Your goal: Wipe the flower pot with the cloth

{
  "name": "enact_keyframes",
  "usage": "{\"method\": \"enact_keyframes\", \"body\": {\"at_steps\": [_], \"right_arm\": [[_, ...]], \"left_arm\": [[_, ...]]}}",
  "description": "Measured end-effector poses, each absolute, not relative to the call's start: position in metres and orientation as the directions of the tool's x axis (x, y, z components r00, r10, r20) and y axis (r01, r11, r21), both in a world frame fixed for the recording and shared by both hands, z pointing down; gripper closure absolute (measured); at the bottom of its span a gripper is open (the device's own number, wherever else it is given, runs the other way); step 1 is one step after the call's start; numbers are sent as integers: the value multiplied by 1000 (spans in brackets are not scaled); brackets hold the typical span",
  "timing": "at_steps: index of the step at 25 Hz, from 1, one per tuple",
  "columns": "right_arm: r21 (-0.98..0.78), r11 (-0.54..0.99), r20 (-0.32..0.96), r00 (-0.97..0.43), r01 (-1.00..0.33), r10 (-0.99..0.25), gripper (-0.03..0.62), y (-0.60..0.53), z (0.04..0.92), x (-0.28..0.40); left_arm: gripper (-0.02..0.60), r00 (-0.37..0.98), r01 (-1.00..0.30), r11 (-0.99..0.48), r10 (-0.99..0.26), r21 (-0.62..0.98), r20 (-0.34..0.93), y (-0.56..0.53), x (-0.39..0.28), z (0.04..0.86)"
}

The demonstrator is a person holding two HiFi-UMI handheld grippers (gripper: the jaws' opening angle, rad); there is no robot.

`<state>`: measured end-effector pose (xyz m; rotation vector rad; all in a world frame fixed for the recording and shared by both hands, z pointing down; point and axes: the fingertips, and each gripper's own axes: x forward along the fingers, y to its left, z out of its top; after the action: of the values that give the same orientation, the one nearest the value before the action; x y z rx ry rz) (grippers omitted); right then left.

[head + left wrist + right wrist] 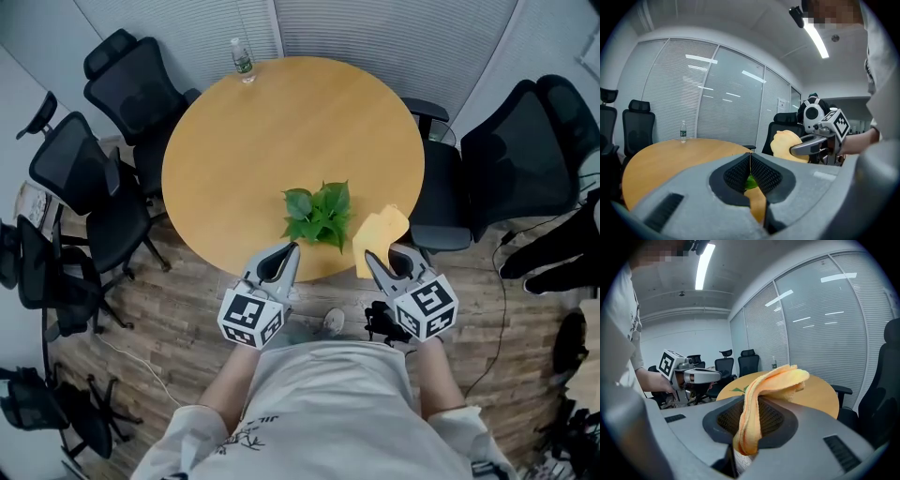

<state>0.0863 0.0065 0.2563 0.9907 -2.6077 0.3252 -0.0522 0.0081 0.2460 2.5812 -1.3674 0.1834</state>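
Observation:
A green leafy plant (319, 214) stands near the front edge of the round wooden table (281, 131); its leaves hide the pot in the head view. My right gripper (373, 261) is shut on a yellow cloth (380, 236), which sticks up past the jaws just right of the plant. In the right gripper view the cloth (761, 399) hangs folded between the pads. My left gripper (292, 249) is shut and empty, just in front of the plant's left side. A bit of green leaf (750, 183) shows behind its closed jaws.
A clear water bottle (242, 59) stands at the table's far edge. Black office chairs (112, 159) ring the table on the left, and more chairs (520, 150) stand on the right. Window blinds (375, 28) close off the back. Cables lie on the wood floor.

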Motion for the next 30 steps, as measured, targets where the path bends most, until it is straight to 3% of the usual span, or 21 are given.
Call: {"method": "enact_keyframes", "body": {"at_steps": [27,30], "right_arm": [[-106,628,498,-588,-771,-637,533,-27,308,85],[-109,617,515,-575,-779,-636,533,-30,321,89]], "left_arm": [[568,657,-751,-639,-699,164,284,-34,-91,299],[537,666,-740,-654,-682,157,301,-35,-95,313]]}}
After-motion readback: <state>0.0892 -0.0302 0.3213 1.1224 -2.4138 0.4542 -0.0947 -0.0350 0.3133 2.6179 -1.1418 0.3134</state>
